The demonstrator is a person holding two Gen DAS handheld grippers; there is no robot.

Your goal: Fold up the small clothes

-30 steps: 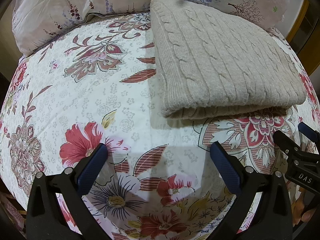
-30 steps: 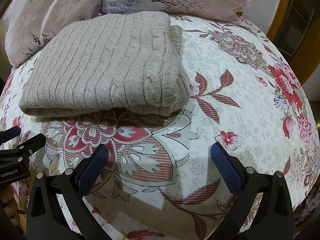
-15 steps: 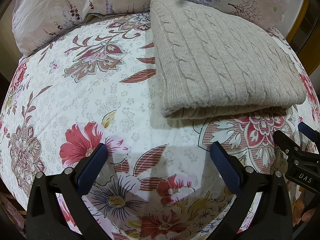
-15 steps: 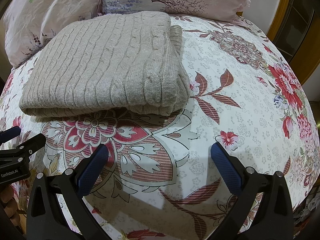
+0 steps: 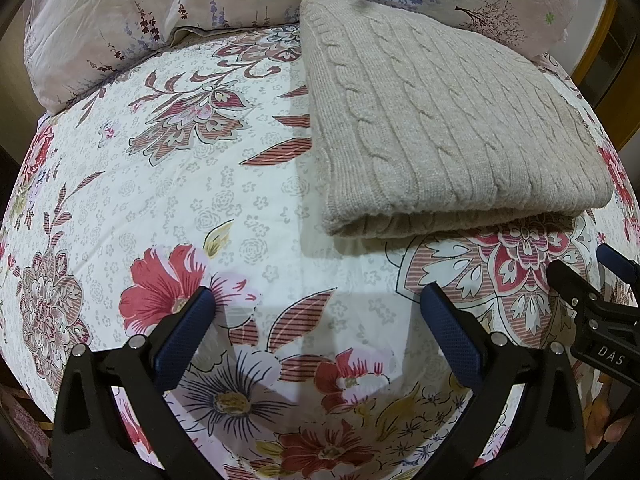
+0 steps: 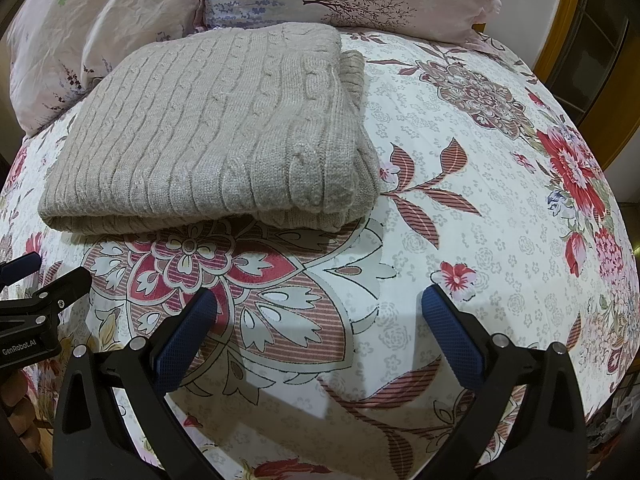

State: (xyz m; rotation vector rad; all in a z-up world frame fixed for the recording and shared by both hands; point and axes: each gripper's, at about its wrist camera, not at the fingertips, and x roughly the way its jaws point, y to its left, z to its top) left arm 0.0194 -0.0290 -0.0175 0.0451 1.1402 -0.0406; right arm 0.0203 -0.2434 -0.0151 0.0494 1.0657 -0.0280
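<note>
Nothing moved since one second ago: both views identical to the earlier ones, so probably a pause after the fold, task near its end or finished.

Far left: two pale pillows (image 5: 120, 28) against the head of the bed. Near left: left gripper (image 5: 316, 320) with blue pads (image 5: 182, 340) spread wide, holding nothing, above the floral bedsheet (image 5: 168, 184). Centre to right, far from both tools: beige cable-knit sweater (image 5: 440, 128), folded in a thick rectangle, lying flat on the sheet, not touched. Near right: right gripper (image 6: 320, 320), also spread wide and empty, well apart from the sweater (image 6: 216, 136).

Hard to judge: sleeves and inner layers hidden inside the fold. At the right side, a ribbed edge (image 6: 354, 76) sticking out a little. Other small clothes not visible anywhere.
</note>
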